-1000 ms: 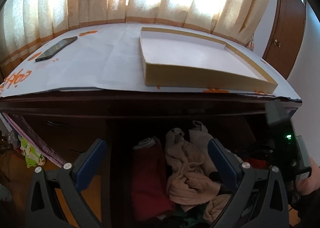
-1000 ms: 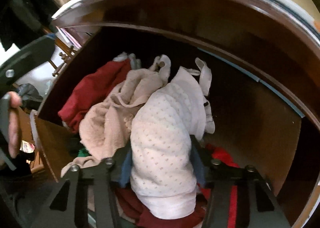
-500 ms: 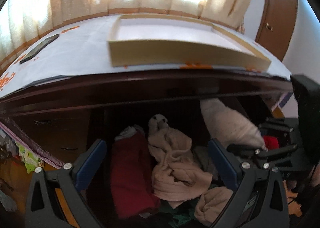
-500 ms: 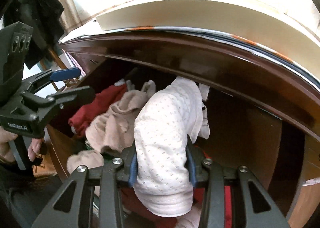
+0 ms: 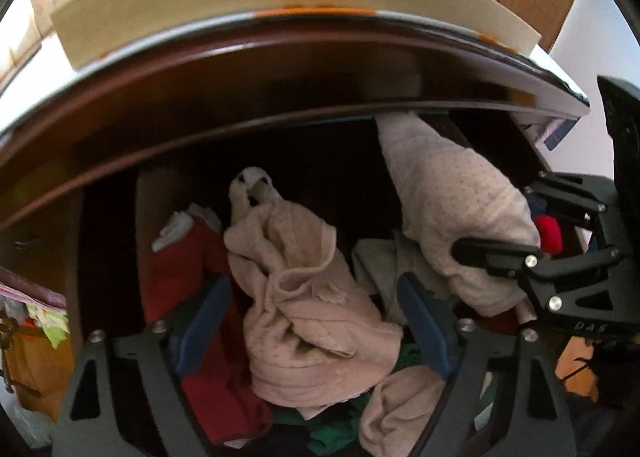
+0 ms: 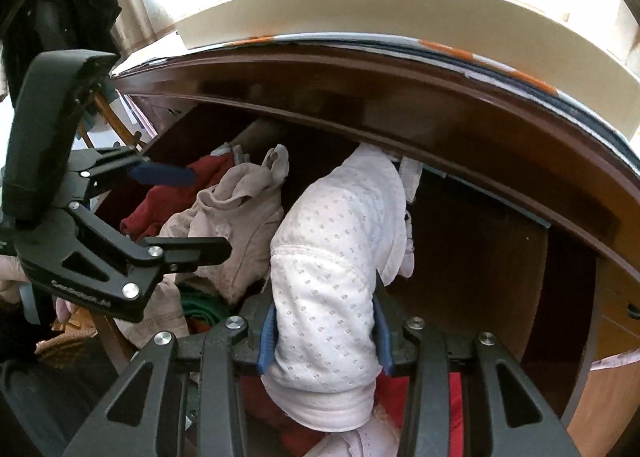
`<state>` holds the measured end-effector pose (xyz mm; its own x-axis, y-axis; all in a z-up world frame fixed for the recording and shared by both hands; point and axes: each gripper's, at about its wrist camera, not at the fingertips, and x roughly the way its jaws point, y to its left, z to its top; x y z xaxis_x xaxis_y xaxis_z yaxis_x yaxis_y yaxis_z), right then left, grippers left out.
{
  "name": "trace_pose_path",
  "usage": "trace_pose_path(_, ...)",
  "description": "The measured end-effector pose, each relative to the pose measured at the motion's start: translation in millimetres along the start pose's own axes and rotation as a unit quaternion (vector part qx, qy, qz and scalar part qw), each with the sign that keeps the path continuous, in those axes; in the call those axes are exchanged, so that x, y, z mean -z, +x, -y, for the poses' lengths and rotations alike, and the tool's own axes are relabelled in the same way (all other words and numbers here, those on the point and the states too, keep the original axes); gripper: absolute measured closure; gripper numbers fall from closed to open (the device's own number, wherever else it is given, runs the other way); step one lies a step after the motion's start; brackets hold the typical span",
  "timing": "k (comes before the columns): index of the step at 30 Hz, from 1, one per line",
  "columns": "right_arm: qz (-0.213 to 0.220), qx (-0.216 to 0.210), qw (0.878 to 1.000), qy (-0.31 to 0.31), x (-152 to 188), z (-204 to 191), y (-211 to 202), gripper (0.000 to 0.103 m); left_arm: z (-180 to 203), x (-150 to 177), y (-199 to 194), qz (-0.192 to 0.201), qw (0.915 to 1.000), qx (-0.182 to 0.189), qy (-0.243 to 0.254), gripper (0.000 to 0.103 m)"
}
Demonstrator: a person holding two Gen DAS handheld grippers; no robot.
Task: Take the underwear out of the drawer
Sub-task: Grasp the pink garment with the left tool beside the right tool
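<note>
Our right gripper (image 6: 325, 331) is clamped on white dotted underwear (image 6: 336, 257); our left gripper (image 5: 312, 321), jaws closing, straddles probably beige underwear (image 5: 304, 297) in the drawer (image 6: 480, 257).

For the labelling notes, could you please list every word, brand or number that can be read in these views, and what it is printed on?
"DAS": faint raised letters on the black body of the right hand-held gripper, seen from the left wrist; any more is cut off.
Raised lettering on the left hand-held gripper, seen from the right wrist: too blurred to read.
Orange marks on the desk-top covering: mere patches, unreadable.
On the clothes: none.
</note>
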<state>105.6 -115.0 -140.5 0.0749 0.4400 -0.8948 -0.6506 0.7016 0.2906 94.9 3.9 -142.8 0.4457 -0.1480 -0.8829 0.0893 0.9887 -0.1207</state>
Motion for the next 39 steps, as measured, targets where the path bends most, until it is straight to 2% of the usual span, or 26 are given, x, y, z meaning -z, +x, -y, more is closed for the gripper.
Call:
trace_pose_path(3, -0.005, -0.005, 1.000, 0.004, -0.9, -3.1, 3.7, 0.061, -1.9, -3.7, 7.8, -0.025, 0.9996, 0.016, 0.000, 0.018)
trace_pose_path(11, -0.008, -0.003, 1.000, 0.004, -8.8, -16.4, 17.3, 0.061, 6.2, -12.8, 28.9, -0.081, 0.9963, 0.021, 0.023, 0.018)
trace_pose_path(15, -0.009, -0.003, 1.000, 0.004, -8.5, -16.6, 17.9, 0.061, 8.2, -17.4, 35.4, -0.093, 0.9952, 0.012, 0.028, 0.018)
trace_pose_path(18, -0.010, -0.001, 1.000, 0.003, -8.4, -17.7, 19.0, 0.061, 12.1, -19.7, 45.2, -0.097, 0.9948, 0.008, 0.030, 0.024)
trace_pose_path(20, -0.011, 0.001, 1.000, 0.002, -8.1, -18.0, 19.3, 0.061, 13.2, -17.6, 45.4, -0.093, 0.9951, 0.011, 0.032, 0.030)
trace_pose_path(22, -0.011, 0.000, 1.000, 0.003, -8.0, -17.3, 20.0, 0.061, 13.9, -15.2, 45.6, -0.088, 0.9955, 0.012, 0.033, 0.045)
trace_pose_path(28, -0.011, 0.000, 1.000, 0.005, -7.9, -17.5, 20.7, 0.061, 11.5, -10.9, 43.6, -0.065, 0.9973, 0.025, 0.024, 0.070)
trace_pose_path(31, -0.010, 0.001, 1.000, 0.004, -7.6, -17.7, 20.8, 0.061, 8.7, -6.6, 36.6, -0.046, 0.9982, 0.031, 0.022, 0.076)
trace_pose_path(39, 0.000, 0.001, 1.000, -0.001, -5.7, -18.7, 18.0, 0.061, 10.7, -1.8, 26.3, -0.005, 0.9989, 0.036, 0.028, 0.079)
